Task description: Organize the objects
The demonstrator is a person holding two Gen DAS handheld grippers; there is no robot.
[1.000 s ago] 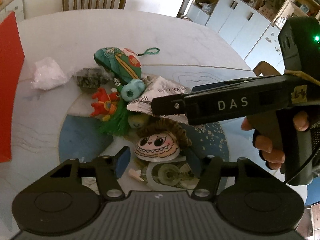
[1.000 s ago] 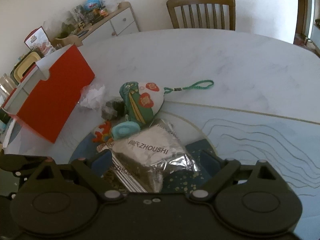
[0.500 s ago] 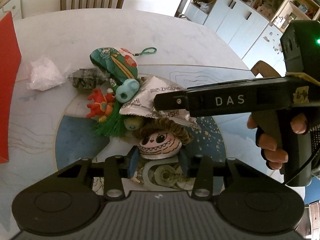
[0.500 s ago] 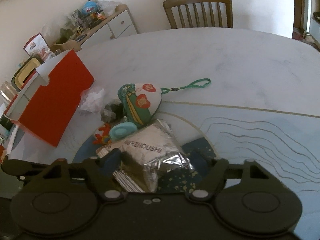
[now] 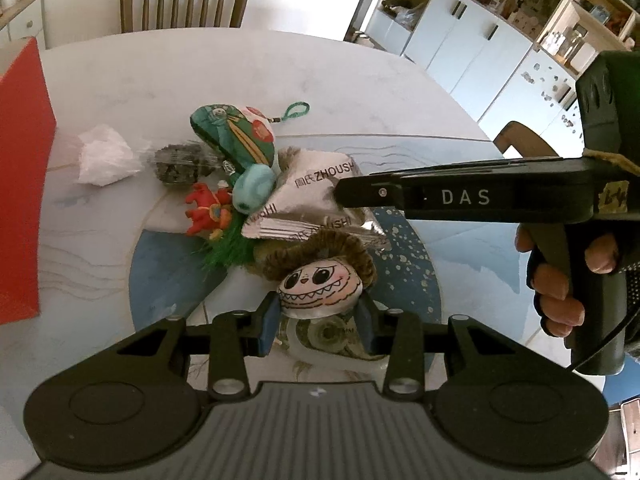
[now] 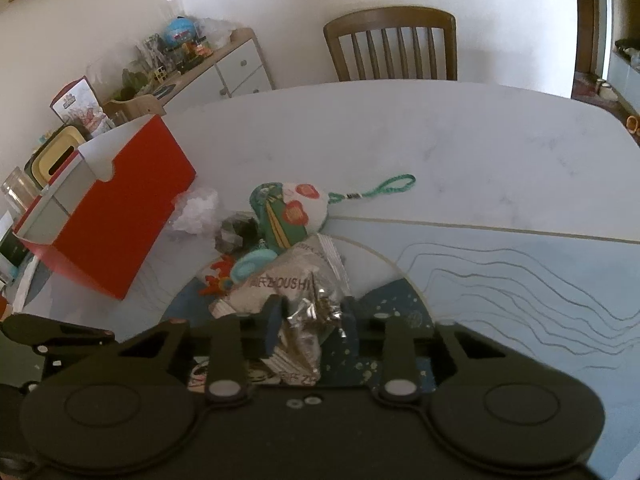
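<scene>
Far left, red box sitting open-topped at the table edge, probably where all this clutter ends up. Next to it, white crumpled wrap, then the toy heap in the middle: green pouch, teal blob, red figure, all jumbled together and touching. Near side, left gripper clenched on the doll, pads pressing both sides of its head, jaws closing that last bit, presumably for lifting it clear. To the right, right gripper closing around the silver packet, foil crumpling between the pads, grabbed by its near edge so it peels off the pile
</scene>
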